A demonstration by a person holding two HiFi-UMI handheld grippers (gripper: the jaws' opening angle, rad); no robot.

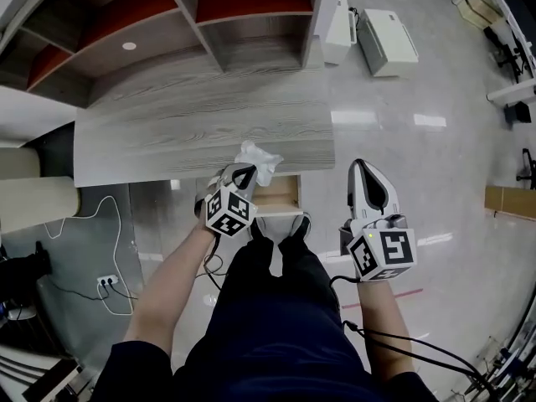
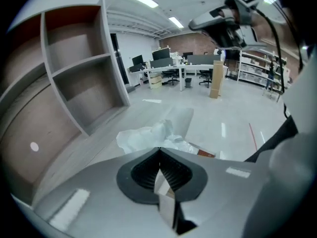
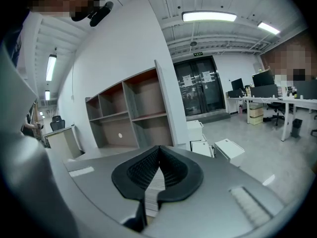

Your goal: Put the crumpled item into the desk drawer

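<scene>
Crumpled tissue [image 1: 258,159]: white. Left gripper [image 1: 248,169]: grey shell with black ribbed pads [image 2: 143,170]. Left marker cube [image 1: 230,211]: black squares on white. Right gripper [image 1: 361,165]: white-grey shell with a black inset. Right marker cube [image 1: 385,255]: same black-and-white squares. Desk [image 1: 167,132]: pale grey wood grain. Drawer [image 1: 278,193]: light tan inside. Shelf unit [image 1: 251,53]: grey wood grain with red-brown back panels [image 1: 251,0]. Floor [image 1: 419,157]: glossy light grey. Trousers [image 1: 276,333]: dark navy. Cardboard box [image 1: 509,201]: brown.
</scene>
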